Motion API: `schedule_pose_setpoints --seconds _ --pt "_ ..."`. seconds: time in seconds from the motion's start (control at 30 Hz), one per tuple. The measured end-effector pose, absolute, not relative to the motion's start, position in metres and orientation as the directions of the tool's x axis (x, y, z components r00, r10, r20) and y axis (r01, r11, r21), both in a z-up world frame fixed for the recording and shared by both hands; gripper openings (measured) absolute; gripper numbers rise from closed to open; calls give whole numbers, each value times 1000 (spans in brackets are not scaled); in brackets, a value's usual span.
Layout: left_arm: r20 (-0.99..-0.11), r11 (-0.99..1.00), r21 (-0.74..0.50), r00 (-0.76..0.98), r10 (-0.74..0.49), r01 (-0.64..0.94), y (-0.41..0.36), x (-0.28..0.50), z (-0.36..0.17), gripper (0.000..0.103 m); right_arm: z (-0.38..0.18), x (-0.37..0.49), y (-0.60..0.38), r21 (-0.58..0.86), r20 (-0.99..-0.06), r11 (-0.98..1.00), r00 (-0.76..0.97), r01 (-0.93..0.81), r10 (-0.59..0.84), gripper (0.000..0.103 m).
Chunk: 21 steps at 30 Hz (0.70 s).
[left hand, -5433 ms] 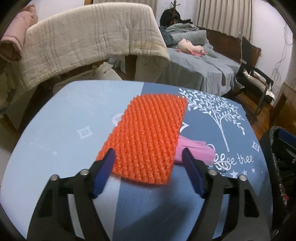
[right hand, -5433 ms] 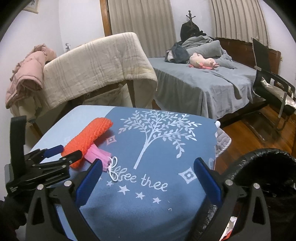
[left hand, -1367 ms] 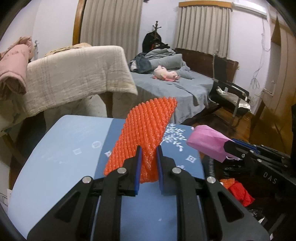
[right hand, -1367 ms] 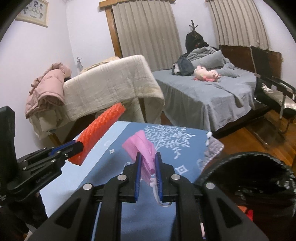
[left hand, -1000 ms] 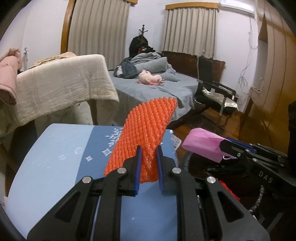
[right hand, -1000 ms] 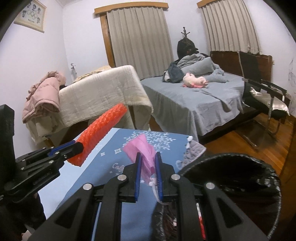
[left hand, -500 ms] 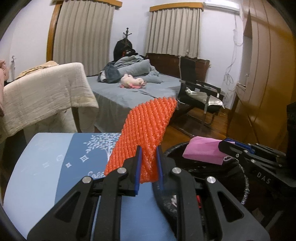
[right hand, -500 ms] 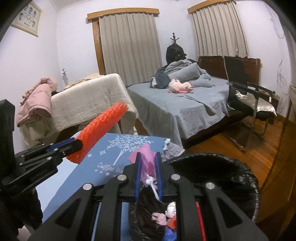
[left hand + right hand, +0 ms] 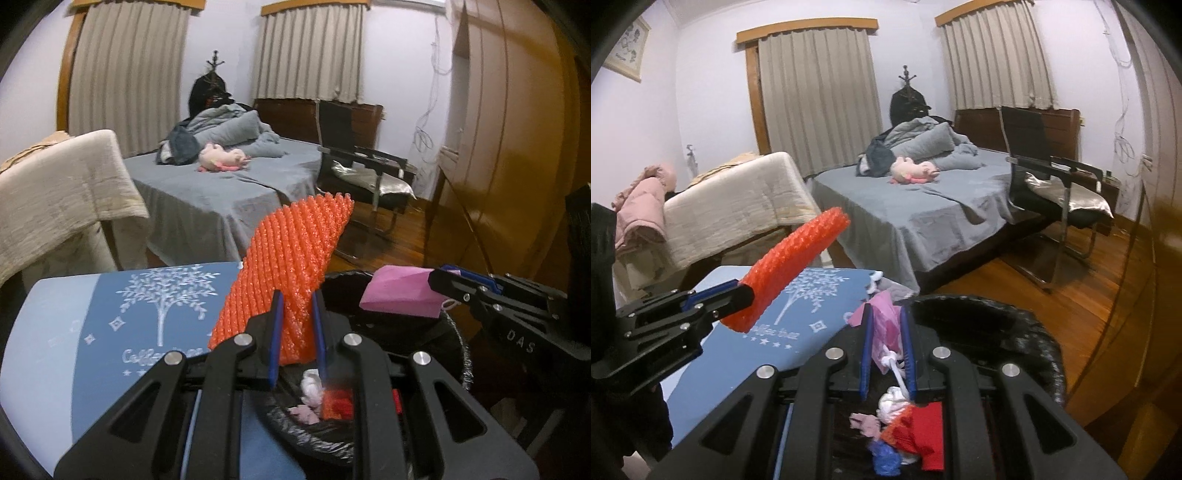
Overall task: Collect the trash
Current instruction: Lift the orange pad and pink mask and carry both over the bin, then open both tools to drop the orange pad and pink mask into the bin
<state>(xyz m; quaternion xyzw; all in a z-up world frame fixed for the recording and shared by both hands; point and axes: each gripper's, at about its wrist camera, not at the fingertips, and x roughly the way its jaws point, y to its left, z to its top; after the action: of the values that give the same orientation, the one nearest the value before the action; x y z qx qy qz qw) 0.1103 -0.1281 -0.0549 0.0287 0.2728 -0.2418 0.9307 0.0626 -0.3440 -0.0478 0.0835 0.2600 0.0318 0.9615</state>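
My right claw (image 9: 887, 354), clamped on the pink wrapper (image 9: 884, 328), hangs over the bin (image 9: 1027, 332); my left claw (image 9: 297, 334), pinching the orange mesh (image 9: 291, 266), sits at its near rim.

An orange foam net sleeve (image 9: 295, 273), knobbly and flattened, stands tilted up in the air, pinched at its lower end. A folded pink face mask (image 9: 884, 328) with a white ear loop hangs above the black-lined trash bin (image 9: 1027, 332), which holds red, white and blue scraps.
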Motion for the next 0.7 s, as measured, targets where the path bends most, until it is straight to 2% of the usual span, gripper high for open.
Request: schedule_pose_setpoints --seconds 0.7 --pt "-605 796 -90 602 -521 598 -202 139 -105 15 -87 69 -400 171 -569 979 822 114 4 15"
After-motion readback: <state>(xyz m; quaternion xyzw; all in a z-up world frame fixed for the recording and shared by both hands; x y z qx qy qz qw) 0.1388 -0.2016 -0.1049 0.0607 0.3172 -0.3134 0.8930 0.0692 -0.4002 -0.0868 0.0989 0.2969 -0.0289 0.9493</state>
